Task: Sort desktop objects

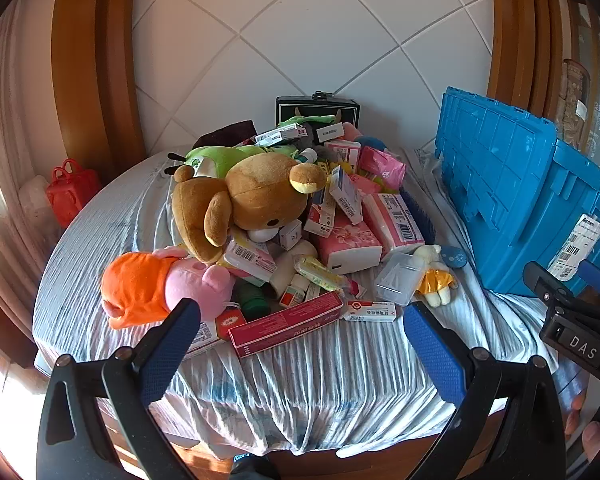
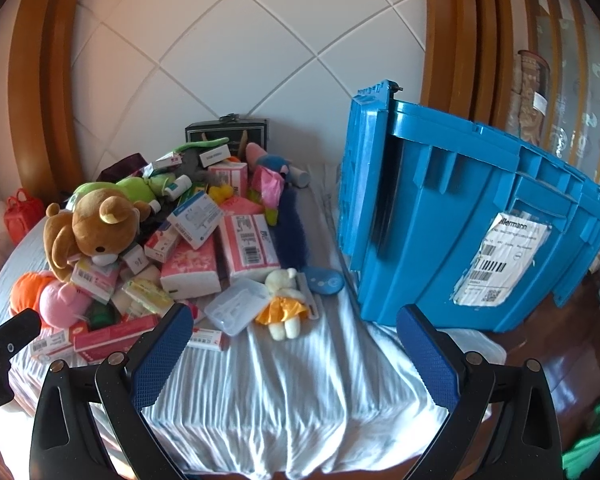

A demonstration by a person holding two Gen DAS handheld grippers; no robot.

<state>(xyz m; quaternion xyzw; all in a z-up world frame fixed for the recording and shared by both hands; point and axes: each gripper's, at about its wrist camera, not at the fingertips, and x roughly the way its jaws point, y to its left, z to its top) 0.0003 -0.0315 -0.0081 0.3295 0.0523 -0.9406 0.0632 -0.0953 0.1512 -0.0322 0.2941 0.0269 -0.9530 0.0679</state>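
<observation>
A heap of toys and boxes lies on a round table under a white crinkled cloth (image 1: 320,364). A brown plush bear (image 1: 256,200) tops the heap, an orange-and-pink plush (image 1: 156,288) lies at its left, and a long red box (image 1: 288,324) lies at the front. Pink tissue packs (image 2: 250,246), a clear plastic case (image 2: 236,308) and a small white doll in a yellow dress (image 2: 284,304) sit toward the right. My left gripper (image 1: 300,320) hangs open just short of the red box. My right gripper (image 2: 294,324) is open near the doll, holding nothing.
A blue plastic crate (image 2: 440,232) with its lid up stands on the table's right side. A dark case (image 1: 318,110) stands at the back against the tiled wall. A red basket (image 1: 74,190) sits off the table at far left. Bare cloth lies in front of the heap.
</observation>
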